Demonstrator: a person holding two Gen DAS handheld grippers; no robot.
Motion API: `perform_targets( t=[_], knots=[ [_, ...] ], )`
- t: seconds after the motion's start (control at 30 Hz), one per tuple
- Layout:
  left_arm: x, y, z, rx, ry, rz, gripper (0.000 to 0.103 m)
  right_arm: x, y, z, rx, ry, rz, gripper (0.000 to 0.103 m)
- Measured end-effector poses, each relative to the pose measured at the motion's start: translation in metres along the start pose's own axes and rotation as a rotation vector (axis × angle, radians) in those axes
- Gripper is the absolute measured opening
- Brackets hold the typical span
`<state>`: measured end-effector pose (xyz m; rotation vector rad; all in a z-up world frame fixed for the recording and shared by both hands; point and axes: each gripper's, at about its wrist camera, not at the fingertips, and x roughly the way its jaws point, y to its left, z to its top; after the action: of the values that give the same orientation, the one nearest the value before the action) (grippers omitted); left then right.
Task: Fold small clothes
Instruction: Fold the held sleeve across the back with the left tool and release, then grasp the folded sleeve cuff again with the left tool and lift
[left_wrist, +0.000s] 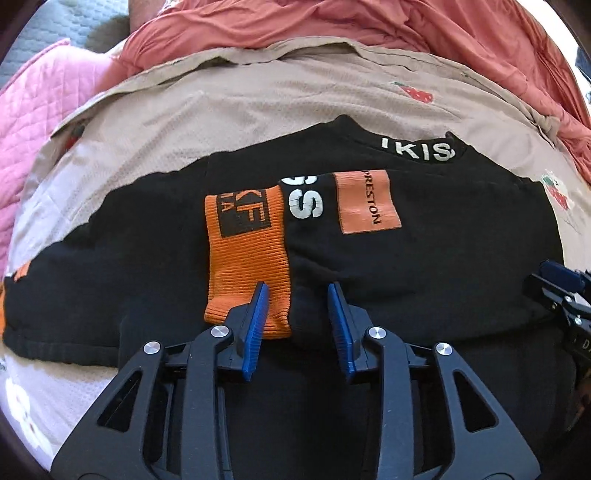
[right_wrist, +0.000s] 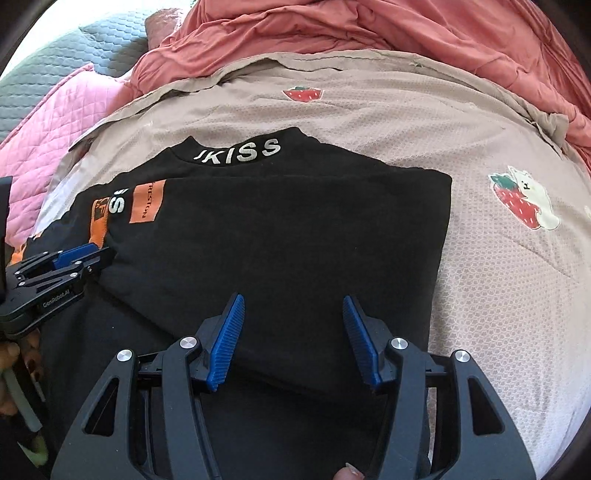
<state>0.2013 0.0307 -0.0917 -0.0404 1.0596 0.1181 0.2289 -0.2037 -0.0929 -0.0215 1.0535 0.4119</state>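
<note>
Left view: my left hand-held gripper (left_wrist: 298, 286) hangs released over the black shirt (left_wrist: 443, 258), one pad above its orange cuff (left_wrist: 246, 258); I judge the sleeve fold done. Right view: right hand-held gripper (right_wrist: 293, 299) released above the folded side; next, grasp the hem. The shirt lies on a strawberry-print bed cover (right_wrist: 498, 295).

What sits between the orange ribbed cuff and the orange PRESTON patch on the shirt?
In the left wrist view, white S lettering on the black shirt lies between the orange cuff and the PRESTON patch.
</note>
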Motion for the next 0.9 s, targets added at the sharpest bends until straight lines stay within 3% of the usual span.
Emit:
perform_targets(
  t=[0.13,0.3,0.43,0.63,0.7,0.9],
  knots=[
    [-0.019,0.009,0.002,-0.057,-0.021,-0.048,0.041,-0.013,0.007,0.002,-0.005,-0.054,0.045,0.064],
    [-0.034,0.017,0.004,-0.07,-0.038,-0.046,0.053,-0.03,0.024,0.001,-0.067,-0.116,0.064,0.072],
    [-0.046,0.023,-0.002,-0.059,-0.056,-0.039,0.064,-0.042,0.038,-0.002,-0.104,-0.16,0.074,0.087],
    [-0.066,0.047,-0.009,-0.095,-0.075,-0.017,0.079,-0.052,0.059,-0.008,-0.139,-0.19,0.068,0.095],
    [-0.072,0.054,-0.011,-0.104,-0.083,-0.012,0.089,-0.056,0.067,-0.011,-0.147,-0.201,0.065,0.095],
    [-0.093,0.086,-0.024,-0.17,-0.114,0.012,0.093,-0.07,0.094,-0.016,-0.183,-0.234,0.052,0.095]
  ],
)
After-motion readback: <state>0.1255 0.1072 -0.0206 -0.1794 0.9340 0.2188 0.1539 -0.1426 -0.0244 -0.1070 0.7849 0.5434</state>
